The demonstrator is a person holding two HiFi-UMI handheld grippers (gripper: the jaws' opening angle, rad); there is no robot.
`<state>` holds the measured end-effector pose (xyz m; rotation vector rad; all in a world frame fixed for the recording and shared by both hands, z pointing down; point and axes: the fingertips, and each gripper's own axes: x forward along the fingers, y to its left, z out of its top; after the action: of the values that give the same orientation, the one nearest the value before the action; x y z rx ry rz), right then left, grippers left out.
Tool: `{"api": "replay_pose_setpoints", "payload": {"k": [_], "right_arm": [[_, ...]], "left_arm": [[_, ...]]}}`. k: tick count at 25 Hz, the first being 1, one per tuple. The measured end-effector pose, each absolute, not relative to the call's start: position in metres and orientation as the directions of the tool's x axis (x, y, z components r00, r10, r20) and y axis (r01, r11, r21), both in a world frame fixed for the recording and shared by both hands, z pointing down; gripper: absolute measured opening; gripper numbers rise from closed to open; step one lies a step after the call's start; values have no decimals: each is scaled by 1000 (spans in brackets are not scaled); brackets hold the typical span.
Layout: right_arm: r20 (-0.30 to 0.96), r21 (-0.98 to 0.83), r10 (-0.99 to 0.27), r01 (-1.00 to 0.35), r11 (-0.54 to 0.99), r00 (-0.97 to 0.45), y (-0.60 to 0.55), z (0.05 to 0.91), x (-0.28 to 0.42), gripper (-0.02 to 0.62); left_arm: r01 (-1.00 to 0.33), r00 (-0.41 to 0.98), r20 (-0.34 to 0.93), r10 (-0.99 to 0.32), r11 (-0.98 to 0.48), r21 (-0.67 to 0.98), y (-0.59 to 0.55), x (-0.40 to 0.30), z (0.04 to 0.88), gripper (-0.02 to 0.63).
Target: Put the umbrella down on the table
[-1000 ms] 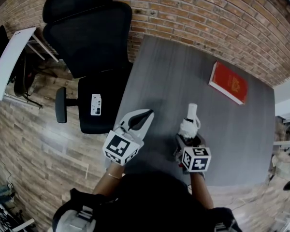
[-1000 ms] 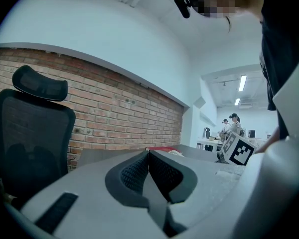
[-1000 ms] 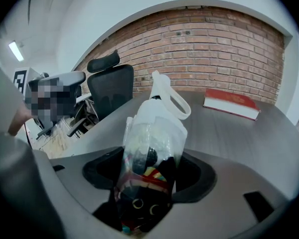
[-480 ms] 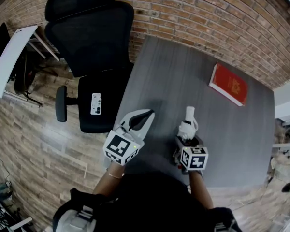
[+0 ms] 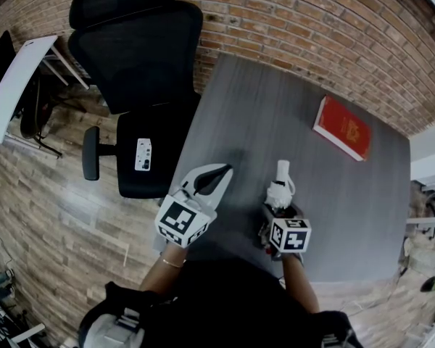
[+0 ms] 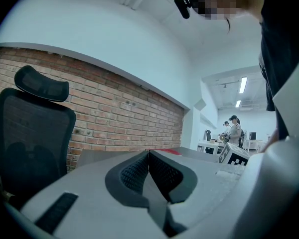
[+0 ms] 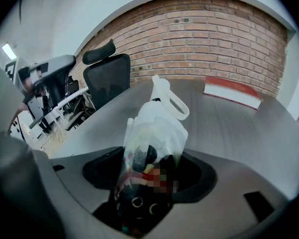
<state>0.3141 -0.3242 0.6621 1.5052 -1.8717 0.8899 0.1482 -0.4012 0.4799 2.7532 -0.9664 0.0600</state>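
The left gripper (image 5: 217, 171) hovers over the bench's (image 5: 261, 107) near edge, jaws pressed together on nothing. To its right, the right gripper (image 5: 278, 210) has its jaws clamped on the folded umbrella (image 5: 282, 183), handle pointing away. Whether the umbrella touches the bench is unclear, so letting go too high could make it drop and roll. Its lower end is hidden.

Bare grey table (image 5: 261, 107) is stretching ahead of me through the frame's middle. The umbrella (image 5: 281, 182) in my right gripper (image 5: 277, 210) is pointing across open tabletop. Only 1 obstacle is lying there: a red book (image 5: 342, 126) at upper right, well apart. An office chair (image 5: 134, 64) is crowding the table's left edge, near my left gripper (image 5: 219, 174).
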Motion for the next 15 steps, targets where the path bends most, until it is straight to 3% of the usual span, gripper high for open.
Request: {"api": "replay_pose_setpoints", "payload": {"k": [15], "right_arm": [[801, -145, -566, -981, 131, -194, -326, 676, 315, 296]], "left_arm": [[-634, 772, 105, -627, -749, 194, -400, 140, 479, 3]]}}
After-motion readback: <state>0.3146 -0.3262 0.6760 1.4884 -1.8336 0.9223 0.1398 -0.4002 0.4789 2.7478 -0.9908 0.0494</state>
